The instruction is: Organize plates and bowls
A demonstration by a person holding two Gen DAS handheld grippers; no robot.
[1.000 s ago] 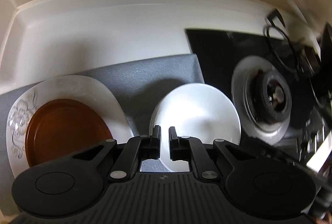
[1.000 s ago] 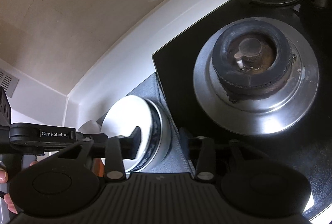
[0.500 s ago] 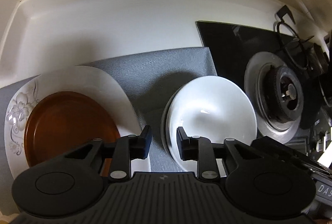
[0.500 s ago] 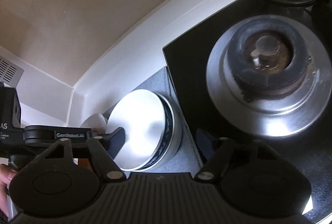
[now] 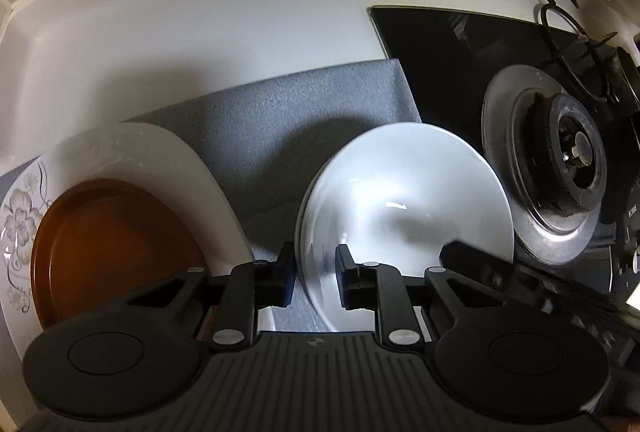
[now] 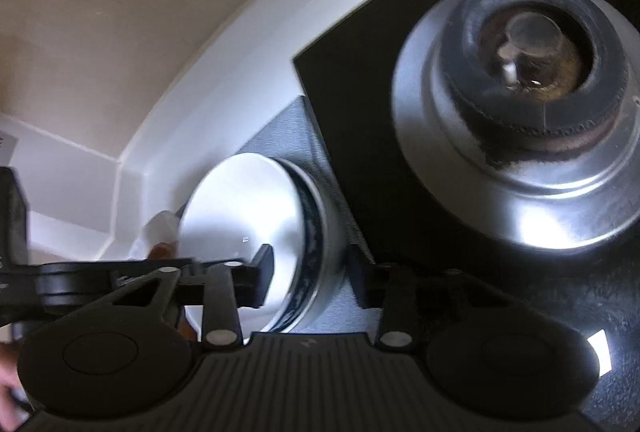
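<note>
A white bowl [image 5: 404,208] sits on a grey mat [image 5: 288,136]. My left gripper [image 5: 316,278] is open, its jaws straddling the bowl's near-left rim. To the left an amber plate [image 5: 112,244] lies on a white floral plate [image 5: 152,152]. In the right wrist view the white bowl [image 6: 240,216] rests in a blue-rimmed bowl [image 6: 316,232]. My right gripper [image 6: 310,278] is open, one jaw inside and one outside the stacked bowls' right rim. The left gripper's finger shows there at the left.
A black glass hob [image 5: 456,68] with a steel burner [image 5: 560,168] lies right of the mat; it also shows in the right wrist view [image 6: 536,88]. A pan support [image 5: 576,44] stands behind. The white counter [image 5: 200,24] meets the wall behind.
My left gripper has opened from nearly shut and come around the bowl's left rim. My right gripper has moved in closer, and its jaws now straddle the bowls' right rim.
</note>
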